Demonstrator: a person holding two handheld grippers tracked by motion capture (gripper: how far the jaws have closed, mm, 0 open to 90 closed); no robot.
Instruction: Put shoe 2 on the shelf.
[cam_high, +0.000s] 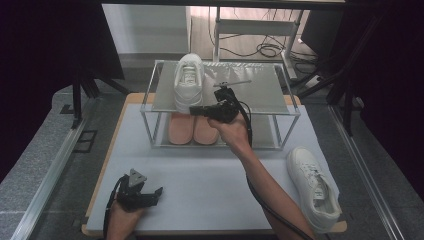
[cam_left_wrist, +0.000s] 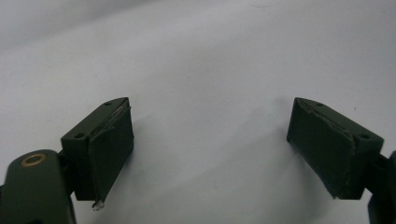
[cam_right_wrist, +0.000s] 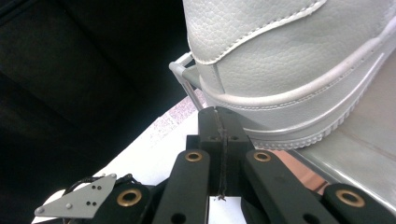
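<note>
shoe on the rack (cam_high: 187, 82): showing white all over, with white stitching
shoe on the table (cam_high: 315, 187): showing white too
soles under the shelf (cam_high: 192, 129): showing soft pink
rack shelf (cam_high: 260, 92): shining silver-grey
table mat (cam_high: 200, 180): looking pale grey
left gripper (cam_high: 145, 196): showing black
right gripper (cam_high: 197, 110): showing black

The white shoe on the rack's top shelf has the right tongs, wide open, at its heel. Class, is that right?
Not quite. The right tongs are shut, pads pressed together, as the right gripper view shows. They are at the heel of the white shoe on the rack's top shelf.
</note>
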